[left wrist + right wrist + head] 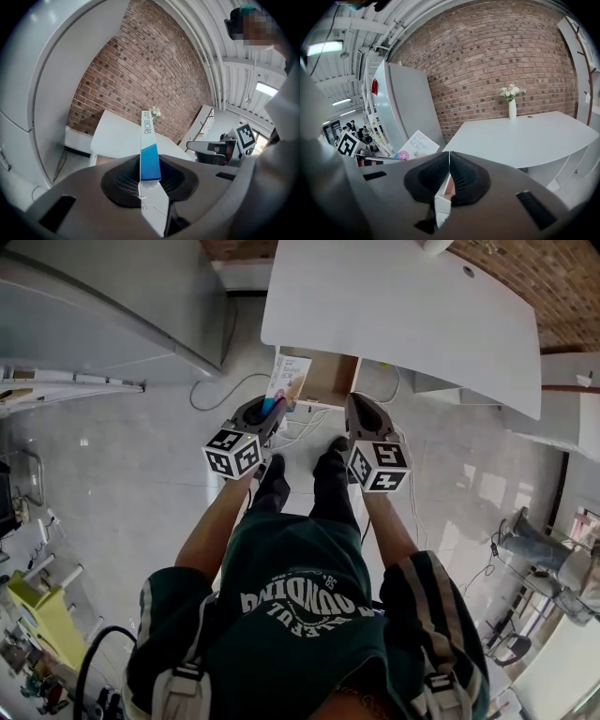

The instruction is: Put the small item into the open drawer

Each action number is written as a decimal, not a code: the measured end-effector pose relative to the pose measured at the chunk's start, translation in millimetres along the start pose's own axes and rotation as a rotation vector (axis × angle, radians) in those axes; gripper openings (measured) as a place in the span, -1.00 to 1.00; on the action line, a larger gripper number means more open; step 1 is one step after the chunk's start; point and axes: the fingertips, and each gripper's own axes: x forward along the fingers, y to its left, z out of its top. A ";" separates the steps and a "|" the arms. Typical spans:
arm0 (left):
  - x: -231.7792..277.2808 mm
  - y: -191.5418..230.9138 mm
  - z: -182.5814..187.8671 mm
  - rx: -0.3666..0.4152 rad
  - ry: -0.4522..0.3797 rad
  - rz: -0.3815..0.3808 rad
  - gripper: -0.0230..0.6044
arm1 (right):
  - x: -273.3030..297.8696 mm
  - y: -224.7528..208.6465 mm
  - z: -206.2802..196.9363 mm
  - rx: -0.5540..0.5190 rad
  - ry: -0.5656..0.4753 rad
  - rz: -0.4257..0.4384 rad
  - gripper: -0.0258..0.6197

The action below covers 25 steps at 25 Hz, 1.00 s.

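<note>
- Just before the open drawer [332, 381] under the white worktop [403, 306], the left gripper [270, 409] pinches a thin blue-and-white box [288, 381] edge-on, ready for sliding in.
- The right gripper [360, 405] hangs beside it, closed and empty.

White vase of flowers [512, 109] on a white table [525, 138] before a brick wall [497, 56], grey cabinet [410, 105] alongside.

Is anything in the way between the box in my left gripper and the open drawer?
Nothing visible. The left gripper grips the blue-and-white box right at the left side of the open drawer; the right gripper hangs beside its right corner.
</note>
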 end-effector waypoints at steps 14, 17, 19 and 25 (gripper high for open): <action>32.5 25.2 -56.3 -0.092 0.043 0.100 -0.64 | 37.0 -31.1 -43.3 -0.008 0.114 0.084 -0.84; 40.0 30.9 -72.7 -0.112 0.054 0.111 -0.64 | 38.2 -34.3 -55.7 -0.024 0.143 0.094 -0.84; 43.5 33.1 -85.6 -0.132 0.060 0.122 -0.64 | 39.1 -37.4 -66.1 -0.033 0.170 0.101 -0.84; 48.7 42.8 -120.7 -0.172 0.097 0.145 -0.64 | 42.5 -39.3 -97.3 -0.012 0.218 0.108 -0.84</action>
